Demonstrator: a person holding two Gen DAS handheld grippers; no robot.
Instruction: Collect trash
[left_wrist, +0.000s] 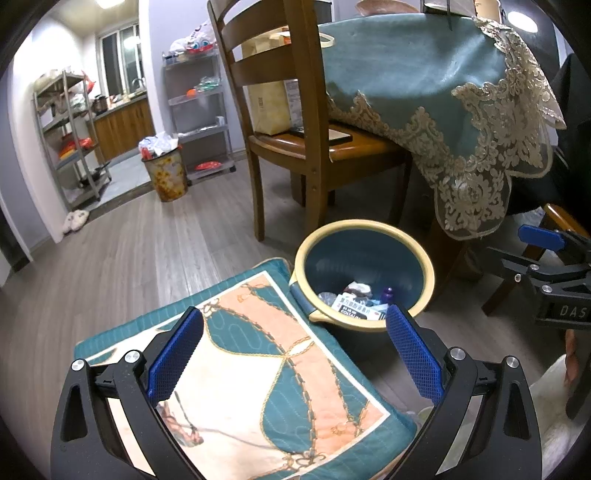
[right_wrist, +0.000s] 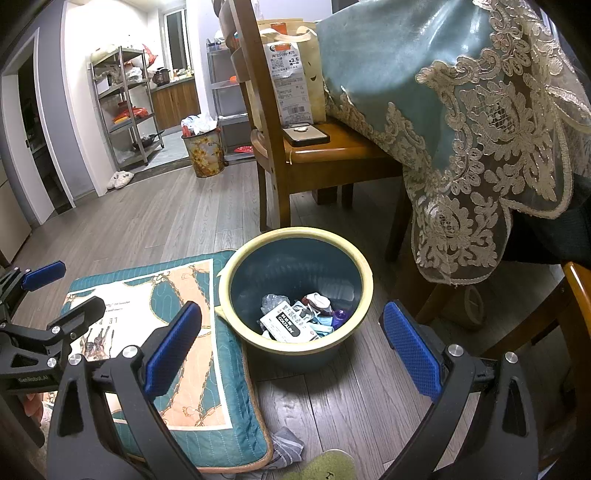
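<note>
A blue bin with a cream rim (left_wrist: 369, 223) (right_wrist: 295, 231) stands on the wood floor beside a teal and peach cushion (left_wrist: 258, 354) (right_wrist: 162, 325). In it lie a white printed box (right_wrist: 288, 322) (left_wrist: 352, 309), a purple piece (right_wrist: 340, 316) and crumpled wrappers. My left gripper (left_wrist: 295, 354) (right_wrist: 62, 293) hovers open over the cushion, holding nothing. My right gripper (right_wrist: 291, 349) (left_wrist: 532, 254) is open just in front of the bin, with nothing between its fingers. A grey crumpled cloth (right_wrist: 286, 448) and a green item (right_wrist: 325, 466) lie on the floor by the cushion's near corner.
A wooden chair (left_wrist: 314, 147) (right_wrist: 332, 155) with a phone (right_wrist: 306, 135) and a paper bag (right_wrist: 291, 74) stands behind the bin. The table's lace-edged teal cloth (left_wrist: 443, 92) (right_wrist: 461, 110) hangs at right. A full flowered bin (left_wrist: 166, 177) (right_wrist: 205, 153) and metal shelves (left_wrist: 70, 136) stand far left.
</note>
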